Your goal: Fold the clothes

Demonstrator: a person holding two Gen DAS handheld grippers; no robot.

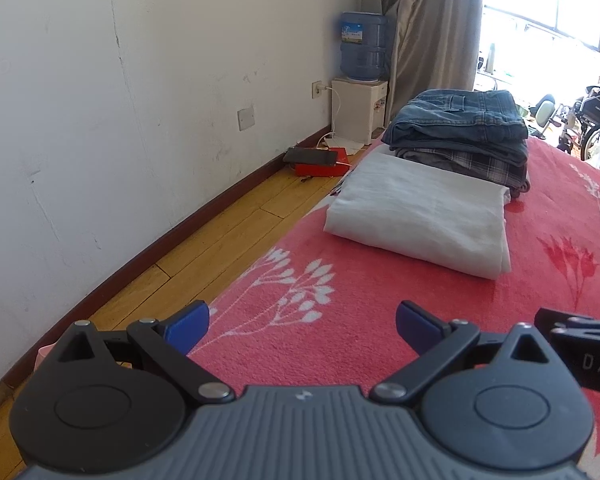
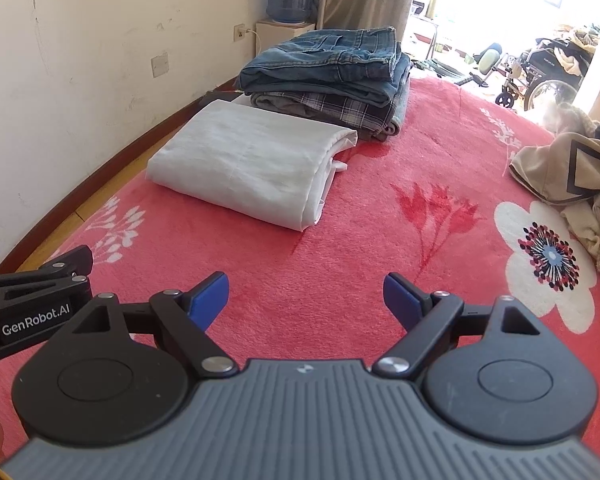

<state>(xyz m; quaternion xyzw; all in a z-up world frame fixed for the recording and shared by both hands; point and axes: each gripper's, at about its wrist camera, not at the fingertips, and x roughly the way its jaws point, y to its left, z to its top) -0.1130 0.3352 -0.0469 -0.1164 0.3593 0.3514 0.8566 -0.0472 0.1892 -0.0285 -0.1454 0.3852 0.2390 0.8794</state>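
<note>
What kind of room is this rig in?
Likely a home bedroom: a bed with a red floral blanket, folded clothes stacked on it, and a water dispenser by the curtained window.

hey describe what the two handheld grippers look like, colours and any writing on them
Both match: the left gripper and right gripper have a ribbed grey body, two round black discs, black linkage arms with silver pins, and blue fingers. White "GenRobot.AI" lettering marks the left one's side.
</note>
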